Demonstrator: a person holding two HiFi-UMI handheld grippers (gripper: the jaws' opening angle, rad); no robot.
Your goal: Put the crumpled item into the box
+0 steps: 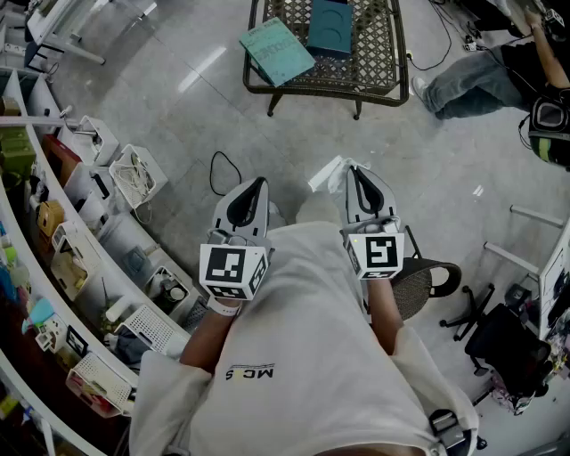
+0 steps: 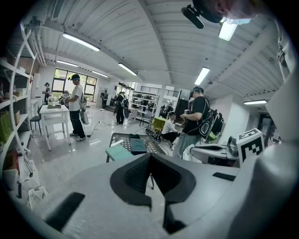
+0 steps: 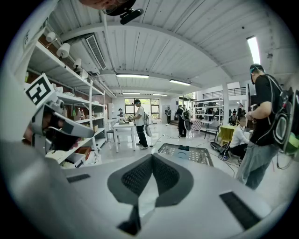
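Grip is the weak point: right gripper (image 1: 354, 169) has its jaws closed on the crumpled white item (image 1: 327, 175), but only a thin edge sits between the pads. Most of the wad hangs out to the left of the tips. A quick swing or a snag could pull it free, and it would land on the floor below the jaws, short of the target. Left gripper (image 1: 261, 181) has its jaws together at the tips with nothing in them, so nothing backs up the hold. Second risk is the target: two teal boxes lie well ahead of both jaw pairs on the mesh table (image 1: 378, 55). The light teal box (image 1: 277, 51) overhangs the near rim, and the dark teal box (image 1: 330, 25) lies farther in. Can't tell which one is open. Knocking the overhanging one on approach could tip it off the table. Release too high and a light wad could miss the opening.
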